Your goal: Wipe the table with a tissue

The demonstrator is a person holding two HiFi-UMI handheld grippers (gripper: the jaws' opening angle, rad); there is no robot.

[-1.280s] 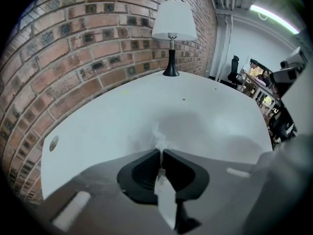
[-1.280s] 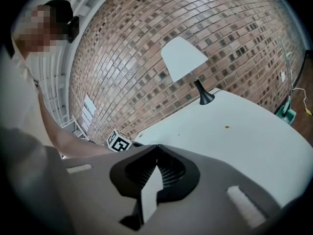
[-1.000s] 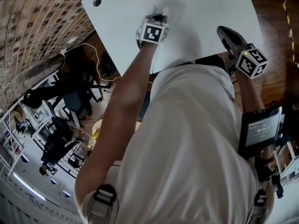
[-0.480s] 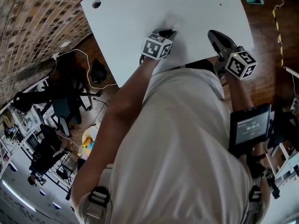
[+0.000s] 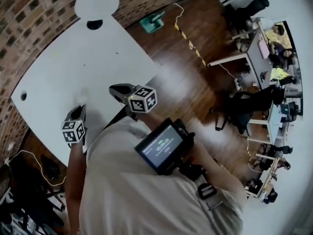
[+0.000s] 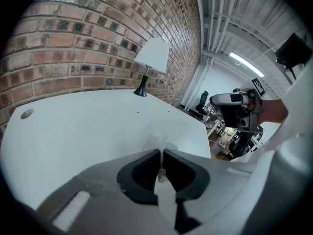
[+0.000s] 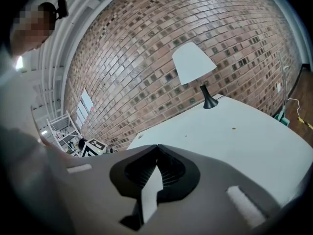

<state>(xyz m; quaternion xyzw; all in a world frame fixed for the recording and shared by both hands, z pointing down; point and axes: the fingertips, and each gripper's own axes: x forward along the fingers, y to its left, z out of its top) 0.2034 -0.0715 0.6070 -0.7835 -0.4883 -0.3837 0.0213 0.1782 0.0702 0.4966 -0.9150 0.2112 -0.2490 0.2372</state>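
Brick wall (image 5: 29, 4) curves behind a wide white surface (image 5: 88, 58), with dark wooden floor (image 5: 186, 67) off to one side. At the far end of the surface stands a white-shaded lamp (image 7: 193, 62). The left hand-held gripper (image 6: 161, 153) hangs over the near edge, jaws almost together, pinching a white tissue (image 6: 155, 142) that pokes out past the tips above the surface. The right hand-held gripper (image 7: 157, 147), near it, has its jaws pressed together with nothing between them.

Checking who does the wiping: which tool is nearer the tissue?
Left. The left tool is shut on the tissue; the right tool is shut and empty, off to its right above the table.
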